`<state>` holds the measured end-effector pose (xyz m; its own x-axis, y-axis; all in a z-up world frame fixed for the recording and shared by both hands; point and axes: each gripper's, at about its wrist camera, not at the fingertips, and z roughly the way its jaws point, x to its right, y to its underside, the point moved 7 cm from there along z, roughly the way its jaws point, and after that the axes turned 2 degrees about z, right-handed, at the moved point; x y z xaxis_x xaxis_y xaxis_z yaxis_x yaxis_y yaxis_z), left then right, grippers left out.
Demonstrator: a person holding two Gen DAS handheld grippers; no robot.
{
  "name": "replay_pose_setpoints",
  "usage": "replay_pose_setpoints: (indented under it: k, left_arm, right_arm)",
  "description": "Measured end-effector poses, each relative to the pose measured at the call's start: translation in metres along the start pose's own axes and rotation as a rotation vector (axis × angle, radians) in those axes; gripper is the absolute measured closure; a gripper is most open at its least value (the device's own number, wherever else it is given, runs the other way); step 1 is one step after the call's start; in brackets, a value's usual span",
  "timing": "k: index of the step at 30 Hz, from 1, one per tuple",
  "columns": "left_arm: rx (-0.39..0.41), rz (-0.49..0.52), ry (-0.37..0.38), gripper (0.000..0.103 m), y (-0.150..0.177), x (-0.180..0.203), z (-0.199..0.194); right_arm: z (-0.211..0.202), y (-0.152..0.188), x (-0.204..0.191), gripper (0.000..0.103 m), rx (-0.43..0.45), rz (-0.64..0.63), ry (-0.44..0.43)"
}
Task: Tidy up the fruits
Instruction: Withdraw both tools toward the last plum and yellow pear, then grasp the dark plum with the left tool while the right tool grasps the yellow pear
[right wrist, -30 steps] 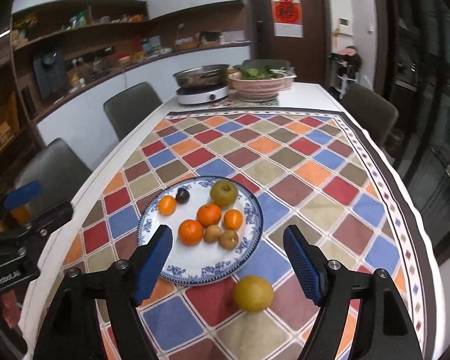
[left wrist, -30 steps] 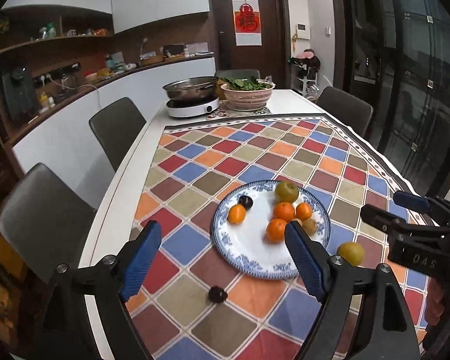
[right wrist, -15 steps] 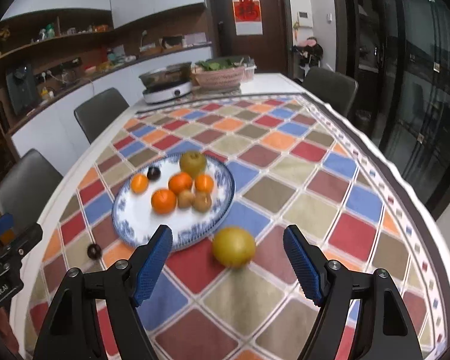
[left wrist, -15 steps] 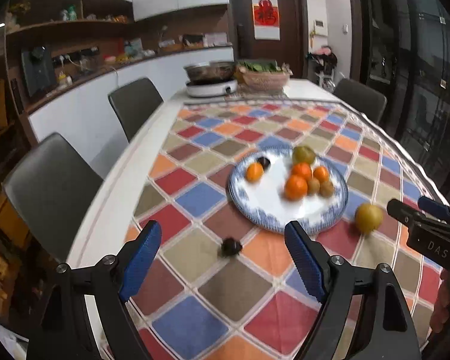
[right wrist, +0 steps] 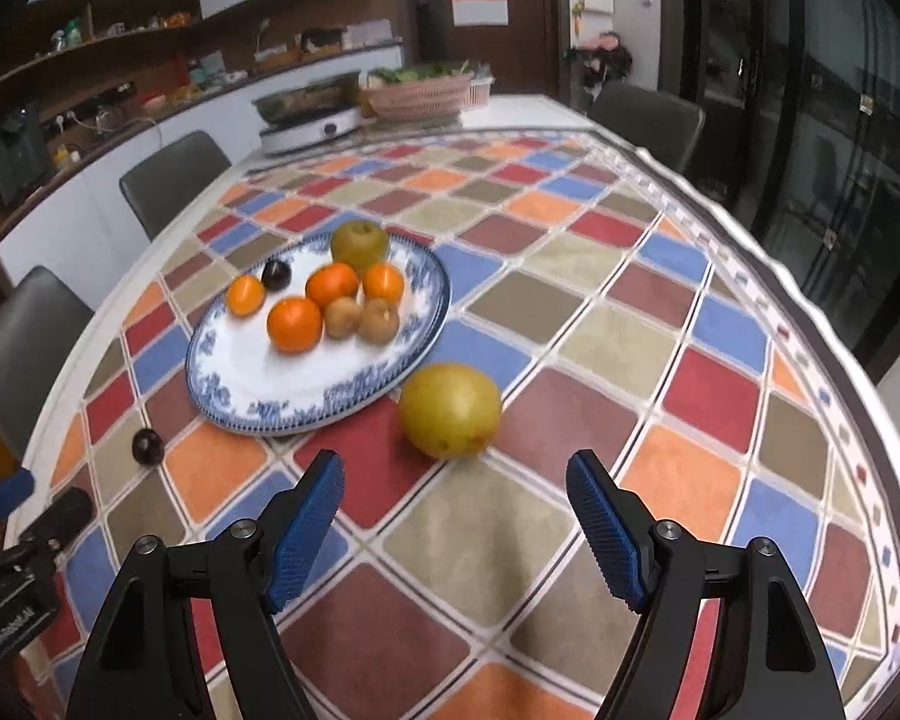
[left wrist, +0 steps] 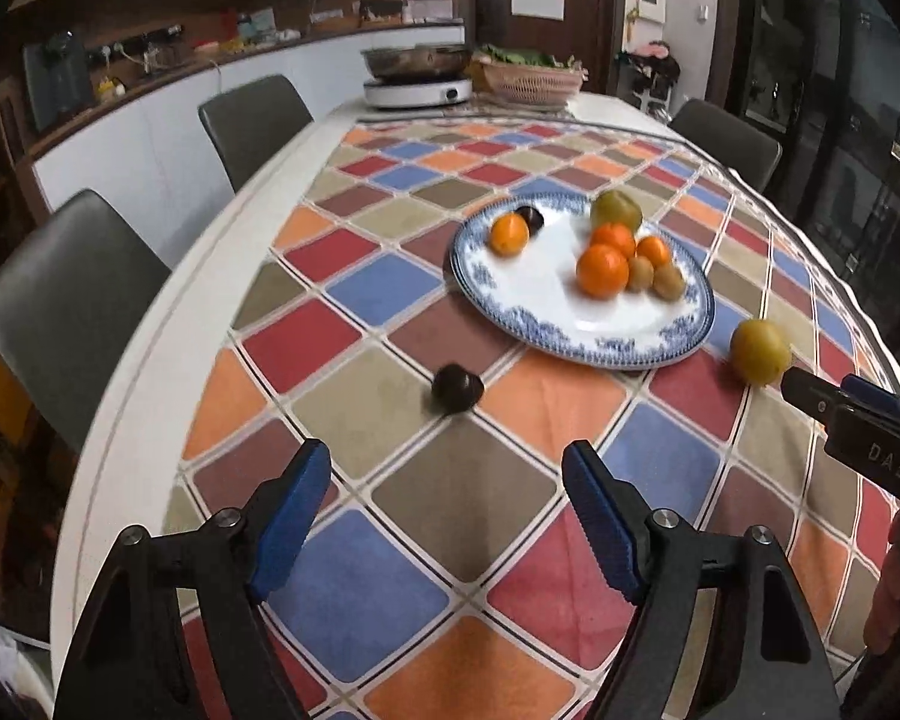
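Left tool [left wrist: 447, 516] was spread wide, holding nothing, above the checkered tablecloth [left wrist: 390, 276]. A dark plum [left wrist: 457, 387] lay on the cloth just ahead of its fingers, apart from the blue-rimmed plate [left wrist: 576, 333].

Right tool [right wrist: 453, 519] was likewise wide open and empty. A yellow-green pear [right wrist: 450, 409] sat on the table just ahead of it, beside the plate's near rim; contact could not be told.

The plate held four oranges [right wrist: 294, 324], two kiwis [right wrist: 378, 319], a green apple [right wrist: 360, 243] and a second dark plum [right wrist: 276, 274].
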<state>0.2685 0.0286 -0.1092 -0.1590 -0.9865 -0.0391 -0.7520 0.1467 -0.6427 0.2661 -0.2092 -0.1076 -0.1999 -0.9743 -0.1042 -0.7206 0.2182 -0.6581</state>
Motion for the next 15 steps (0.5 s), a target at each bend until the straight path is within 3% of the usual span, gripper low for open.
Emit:
replay_pose_setpoints:
  k: [11, 15]
  left_arm:
    - [-0.011, 0.070, -0.014, 0.031, -0.011, 0.006, 0.029]
    - [-0.043, 0.065, -0.020, 0.041, -0.018, 0.006, 0.044]
  right_arm:
    - [0.026, -0.001, 0.006, 0.026, -0.043, -0.007, 0.041]
    - [0.034, -0.006, 0.008, 0.026, -0.056, 0.007, 0.050]
